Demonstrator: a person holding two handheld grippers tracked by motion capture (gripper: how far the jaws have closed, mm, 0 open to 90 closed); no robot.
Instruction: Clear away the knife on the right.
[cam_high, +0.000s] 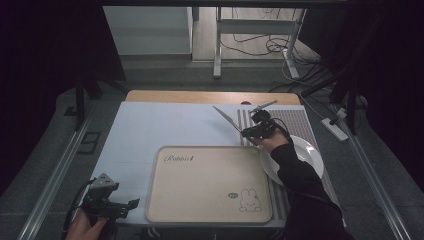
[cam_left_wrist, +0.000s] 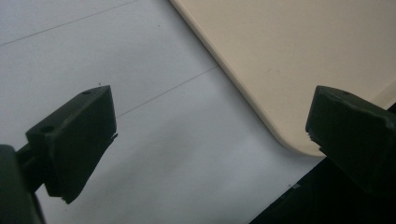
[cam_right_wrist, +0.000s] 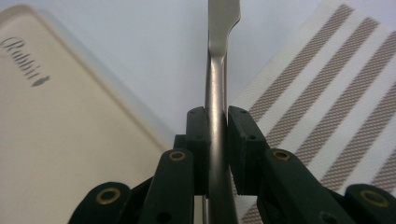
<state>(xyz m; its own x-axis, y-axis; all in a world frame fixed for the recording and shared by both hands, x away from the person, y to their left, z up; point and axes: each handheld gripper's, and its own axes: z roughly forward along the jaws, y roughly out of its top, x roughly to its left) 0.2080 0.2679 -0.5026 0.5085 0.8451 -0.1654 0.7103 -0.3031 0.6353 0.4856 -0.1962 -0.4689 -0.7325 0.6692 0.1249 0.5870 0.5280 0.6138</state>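
While its jaws pinch one metal knife (cam_right_wrist: 217, 93) by the handle, the right gripper (cam_high: 256, 131) hovers above the table between one beige tray (cam_high: 210, 185) and one white plate (cam_high: 306, 152), forearm reaching forward. The left gripper (cam_high: 112, 206), jaws spread and holding nothing, rests near the tray's corner.

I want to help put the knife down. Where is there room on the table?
The beige tray is bare across its whole middle. The pale cloth is also free between the tray's far edge and the wooden table edge. The right is crowded: the right gripper holds the knife beside the white plate and striped mat.
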